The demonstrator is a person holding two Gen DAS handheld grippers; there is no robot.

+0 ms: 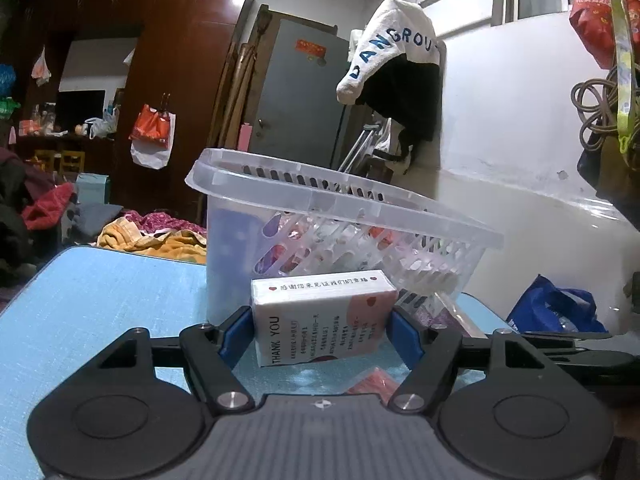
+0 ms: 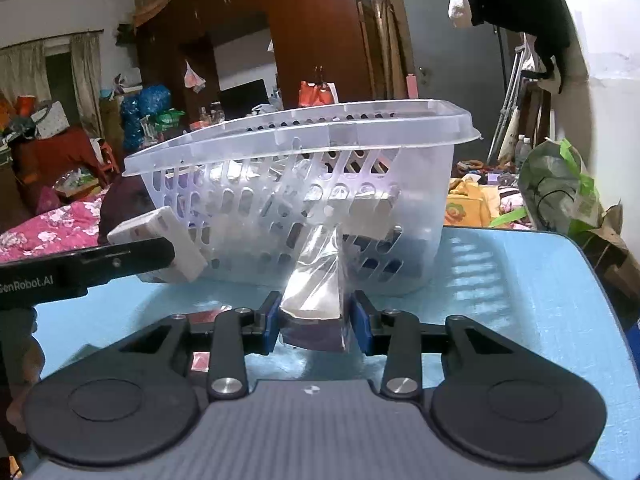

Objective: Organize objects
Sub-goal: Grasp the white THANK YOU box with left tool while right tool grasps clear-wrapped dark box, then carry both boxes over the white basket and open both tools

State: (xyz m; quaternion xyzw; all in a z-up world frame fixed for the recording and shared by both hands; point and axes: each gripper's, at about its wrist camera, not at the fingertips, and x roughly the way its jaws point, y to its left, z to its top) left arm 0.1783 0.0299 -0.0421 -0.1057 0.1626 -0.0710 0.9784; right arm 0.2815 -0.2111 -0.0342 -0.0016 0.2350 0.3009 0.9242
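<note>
— See the white tissue pack [image 1: 324, 316] with "THANK YOU" printed on it? The left gripper [image 1: 322, 334] has it pinched between the blue pads, one pad on each short end, so its long side runs across the jaws.

— And where is it, against the basket?

— Right in front of it. The clear plastic basket [image 1: 340, 216] stands on the blue table [image 1: 100, 300], directly ahead of that gripper, and the pack sits low against the basket's wall, well under the rim. From the right-hand side the same pack [image 2: 160, 240] shows tilted, one end up, touching or nearly touching the wall; I can't tell which.

— So it has to go up before it goes in.

— That's how I'd judge it. The rim is above and beyond the pack, so the pack must clear the lip first.

— What about the other hand?

— The right gripper [image 2: 314, 326] is closed on a shiny silver pouch [image 2: 316, 292], squeezing it at its lower end. The pouch stands up tall from the jaws, its top leaning toward the basket's slotted side [image 2: 280, 200], also below the rim.

— Which one is nearer?

— Both are close up against it. Some things already lie inside the basket, blurred through the plastic, and something red [image 1: 370, 382] lies on the table under the left gripper.
</note>
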